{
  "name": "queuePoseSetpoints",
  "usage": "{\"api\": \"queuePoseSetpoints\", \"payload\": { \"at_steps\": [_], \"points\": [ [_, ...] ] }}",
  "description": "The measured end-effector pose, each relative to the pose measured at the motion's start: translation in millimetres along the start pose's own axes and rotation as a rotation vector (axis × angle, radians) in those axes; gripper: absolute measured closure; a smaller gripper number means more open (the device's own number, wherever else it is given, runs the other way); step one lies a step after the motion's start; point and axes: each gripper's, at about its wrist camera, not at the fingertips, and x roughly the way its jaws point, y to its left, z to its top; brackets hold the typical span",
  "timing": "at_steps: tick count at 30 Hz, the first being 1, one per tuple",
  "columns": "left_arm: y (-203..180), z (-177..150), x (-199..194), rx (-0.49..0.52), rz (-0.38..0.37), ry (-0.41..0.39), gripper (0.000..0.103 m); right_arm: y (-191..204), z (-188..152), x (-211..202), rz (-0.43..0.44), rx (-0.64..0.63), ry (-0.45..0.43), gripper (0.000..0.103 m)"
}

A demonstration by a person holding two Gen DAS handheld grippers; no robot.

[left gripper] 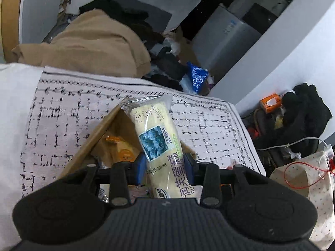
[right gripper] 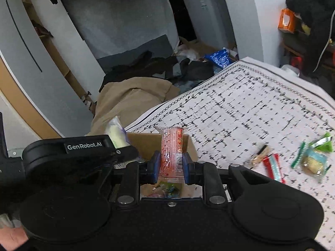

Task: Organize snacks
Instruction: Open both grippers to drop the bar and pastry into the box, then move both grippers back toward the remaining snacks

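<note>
My left gripper (left gripper: pixel 165 167) is shut on a long pale-yellow cake bar in clear wrap (left gripper: pixel 155 138), held over an open cardboard box (left gripper: pixel 98 133) with an orange packet (left gripper: pixel 119 148) inside. My right gripper (right gripper: pixel 170 165) is shut on a red clear-wrapped snack stick (right gripper: pixel 172 152) above the same cardboard box (right gripper: pixel 144 143). In the right wrist view the left gripper (right gripper: pixel 69 156) sits at left with its cake bar (right gripper: pixel 116 133) poking out. Loose snacks lie on the patterned cloth at right: a red packet (right gripper: pixel 274 167), a green-trimmed packet (right gripper: pixel 312 163) and a small tan one (right gripper: pixel 260 154).
The box stands on a table under a white cloth with black stitching (left gripper: pixel 69 113). Beyond its far edge lie a tan garment (left gripper: pixel 94 44), dark clothes and a blue bag (left gripper: pixel 196 77). A spotted fabric bag (left gripper: pixel 303 179) and an orange box (left gripper: pixel 271 102) sit at right.
</note>
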Motion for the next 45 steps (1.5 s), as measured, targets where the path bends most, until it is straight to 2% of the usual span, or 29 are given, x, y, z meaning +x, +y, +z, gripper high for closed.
{"api": "queuePoseSetpoints", "payload": {
  "at_steps": [7, 14, 19, 21, 23, 32, 37, 45],
  "points": [
    [9.5, 3.9, 14.8, -0.034, 0.036, 0.033, 0.065, 1.4, -2.5, 21.6, 0.014, 0.021, 0.030, 0.081],
    [14.4, 9.4, 9.7, -0.059, 0.071, -0.015, 0.055, 5.3, 2.5, 39.4, 0.045, 0.025, 0.055, 0.081],
    [16.6, 10.4, 14.1, -0.069, 0.085, 0.002, 0.052, 5.8, 6.2, 44.9, 0.058, 0.045, 0.058, 0.071],
    [17.9, 10.6, 13.0, -0.071, 0.096, -0.006, 0.044, 3.3, 5.0, 40.2, 0.059, 0.056, 0.050, 0.063],
    [17.8, 10.8, 12.9, -0.070, 0.109, -0.009, 0.039, 0.5, 3.5, 33.7, 0.052, 0.052, 0.045, 0.060],
    [7.2, 6.8, 15.5, -0.016, 0.151, -0.005, 0.020, -27.7, -0.6, 10.4, -0.012, 0.069, 0.046, 0.057],
    [-1.8, 1.6, 16.3, 0.009, 0.169, 0.002, 0.018, -45.9, -4.5, -4.8, -0.046, 0.073, 0.039, 0.050],
    [-30.9, -11.8, 13.3, 0.099, 0.147, 0.004, 0.016, -83.8, -3.5, -37.6, -0.099, 0.093, 0.011, 0.041]
  ]
}}
